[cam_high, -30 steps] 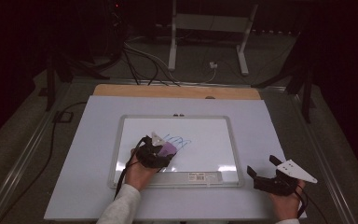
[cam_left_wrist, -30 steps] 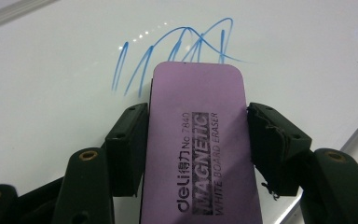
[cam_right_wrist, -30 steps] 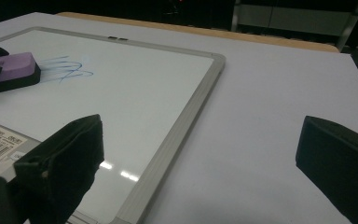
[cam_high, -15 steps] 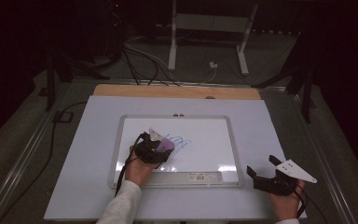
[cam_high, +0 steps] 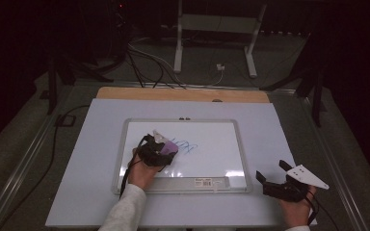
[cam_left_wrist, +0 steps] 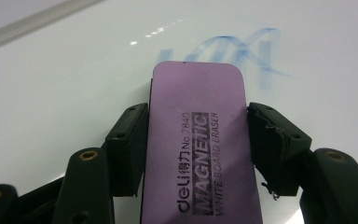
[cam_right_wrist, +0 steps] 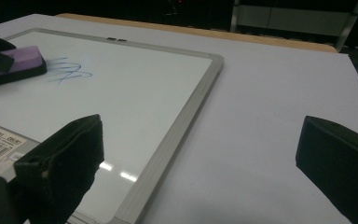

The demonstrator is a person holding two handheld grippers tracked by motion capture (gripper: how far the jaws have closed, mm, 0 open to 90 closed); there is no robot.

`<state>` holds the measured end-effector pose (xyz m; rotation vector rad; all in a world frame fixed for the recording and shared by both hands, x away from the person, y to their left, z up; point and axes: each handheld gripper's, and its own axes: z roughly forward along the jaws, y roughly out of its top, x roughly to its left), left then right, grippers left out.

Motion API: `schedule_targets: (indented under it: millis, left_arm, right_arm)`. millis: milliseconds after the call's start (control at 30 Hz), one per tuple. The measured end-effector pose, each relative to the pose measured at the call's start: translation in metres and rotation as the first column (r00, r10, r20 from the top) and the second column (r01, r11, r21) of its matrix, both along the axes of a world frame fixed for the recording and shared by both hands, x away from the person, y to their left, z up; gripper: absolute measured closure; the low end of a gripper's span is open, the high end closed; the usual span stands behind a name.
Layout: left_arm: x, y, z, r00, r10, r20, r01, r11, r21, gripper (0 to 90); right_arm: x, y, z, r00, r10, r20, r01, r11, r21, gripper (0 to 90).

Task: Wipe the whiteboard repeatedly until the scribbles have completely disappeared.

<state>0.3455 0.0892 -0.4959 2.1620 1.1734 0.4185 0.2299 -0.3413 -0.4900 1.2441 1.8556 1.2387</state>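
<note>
High view: the left gripper (cam_high: pixel 166 150) clamps a purple eraser (cam_high: pixel 169 146) on the whiteboard (cam_high: pixel 241 144) mid-table, touching blue scribble (cam_high: pixel 189 146). The right gripper (cam_high: pixel 271 176) rests near the table's right front corner.

Left gripper view: the eraser (cam_left_wrist: pixel 200 140) hides part of the smeared scribble (cam_left_wrist: pixel 242 46).

Right gripper view: jaws gape, empty, above the board's frame (cam_right_wrist: pixel 177 126).

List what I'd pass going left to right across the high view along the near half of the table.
Left gripper clamping the purple whiteboard eraser → blue marker scribble → whiteboard's right frame → right gripper.
</note>
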Motion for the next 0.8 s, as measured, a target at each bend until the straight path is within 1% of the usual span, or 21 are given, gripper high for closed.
schedule_targets:
  millis: [67, 167, 200, 300, 400, 500, 567, 633, 667, 767, 800]
  left_arm:
    - [0.002, 0.005, -0.001, 0.9997, 0.020, -0.012, -0.020, 0.9997, -0.017, 42.1]
    - [0.001, 0.001, 0.000, 0.9999, 0.016, 0.001, -0.016, 0.9999, -0.005, 42.1]
    - [0.001, -0.001, -0.001, 1.0000, 0.009, -0.001, -0.009, 0.9999, -0.013, 42.1]
    - [-0.002, -0.010, -0.001, 0.9997, -0.024, -0.003, 0.024, 0.9995, -0.019, 42.1]
    - [-0.006, -0.021, -0.001, 0.9980, -0.063, -0.001, 0.063, 0.9977, -0.026, 42.1]
    - [-0.010, -0.030, -0.002, 0.9930, -0.118, -0.004, 0.118, 0.9922, -0.041, 42.1]
    - [-0.012, -0.033, -0.002, 0.9909, -0.135, 0.004, 0.135, 0.9903, -0.032, 42.1]
    - [-0.011, -0.032, -0.002, 0.9906, -0.137, 0.000, 0.136, 0.9899, -0.039, 42.1]
    - [-0.010, -0.031, -0.002, 0.9916, -0.129, 0.003, 0.129, 0.9909, -0.039, 42.1]
    - [-0.006, -0.025, -0.002, 0.9961, -0.087, 0.011, 0.087, 0.9960, -0.019, 42.1]
    - [-0.004, -0.021, -0.001, 0.9978, -0.065, 0.011, 0.066, 0.9977, -0.016, 42.1]
  right_arm:
    - [0.000, 0.000, 0.000, 1.0000, 0.000, -0.001, 0.000, 1.000, -0.001, 0.9]
    - [0.000, 0.000, 0.000, 1.0000, 0.001, -0.001, -0.001, 1.000, -0.001, 0.9]
    - [0.000, 0.001, 0.000, 1.0000, 0.001, -0.001, -0.001, 1.000, -0.002, 0.9]
    - [0.000, 0.001, 0.000, 1.0000, 0.002, -0.003, -0.002, 1.000, -0.002, 0.9]
    - [0.000, 0.002, 0.000, 1.0000, 0.003, -0.002, -0.003, 1.000, -0.005, 0.9]
    - [0.000, 0.001, 0.000, 1.0000, 0.003, -0.004, -0.003, 1.000, -0.002, 0.9]
    - [0.000, 0.001, 0.000, 1.0000, 0.002, -0.002, -0.002, 1.000, -0.002, 0.9]
    - [0.000, 0.001, 0.000, 1.0000, 0.000, -0.001, 0.000, 1.000, -0.001, 0.9]
    - [0.000, 0.001, 0.000, 1.0000, 0.000, -0.001, 0.000, 1.000, -0.001, 0.9]
    - [0.000, 0.001, 0.000, 1.0000, 0.001, -0.002, -0.001, 1.000, -0.003, 0.9]
    - [0.000, 0.001, 0.000, 1.0000, 0.001, -0.002, -0.001, 1.000, -0.002, 0.9]
